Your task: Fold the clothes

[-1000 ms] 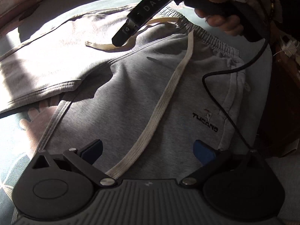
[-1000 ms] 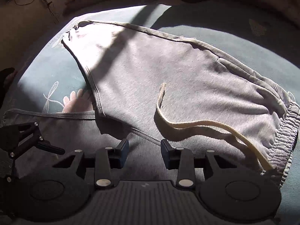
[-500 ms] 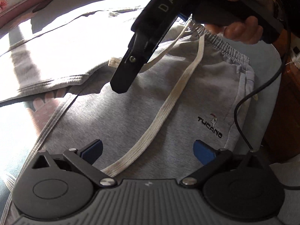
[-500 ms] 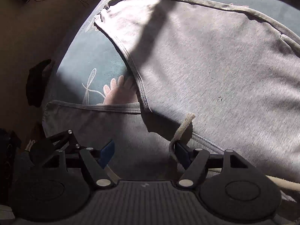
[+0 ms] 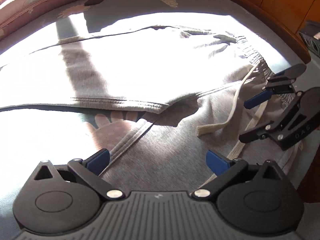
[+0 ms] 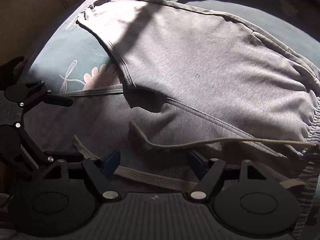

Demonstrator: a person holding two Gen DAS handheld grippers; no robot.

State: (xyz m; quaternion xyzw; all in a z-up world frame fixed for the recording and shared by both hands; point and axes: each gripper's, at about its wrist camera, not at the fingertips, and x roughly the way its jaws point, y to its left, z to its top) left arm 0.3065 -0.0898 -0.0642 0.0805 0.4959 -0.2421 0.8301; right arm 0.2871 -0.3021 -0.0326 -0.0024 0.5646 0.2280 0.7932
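A blue-green bed cover (image 5: 50,144) with pink flower prints fills most of both views, and a wooden bed frame (image 5: 266,6) runs along its far right edge in the left wrist view. On the cover lie grey shorts (image 6: 200,60), spread flat with the two legs apart. One leg (image 5: 130,70) lies in strong sunlight and looks almost white; the other leg (image 5: 160,150) lies in shade, directly under the left gripper. Between the two legs a pink flower (image 5: 112,128) of the cover shows. The elastic waistband (image 6: 314,120) is at the right side of the right wrist view, gathered in small folds.

The left gripper (image 5: 158,160) hovers low over the shaded leg with its blue pads (image 5: 98,159) wide apart, holding nothing. The hem seam of this leg passes near its left pad. The right gripper (image 6: 154,160) is also released, its fingers spread above the cloth near the waistband. In the left wrist view it (image 5: 248,120) comes in from the right edge.

Two cream drawstrings come from the waistband. One drawstring (image 6: 152,177) lies flat across the cloth between the fingers of the right gripper. The other drawstring (image 6: 200,143) runs just beyond them, and its loose end (image 6: 134,128) is lifted a little from the cloth.
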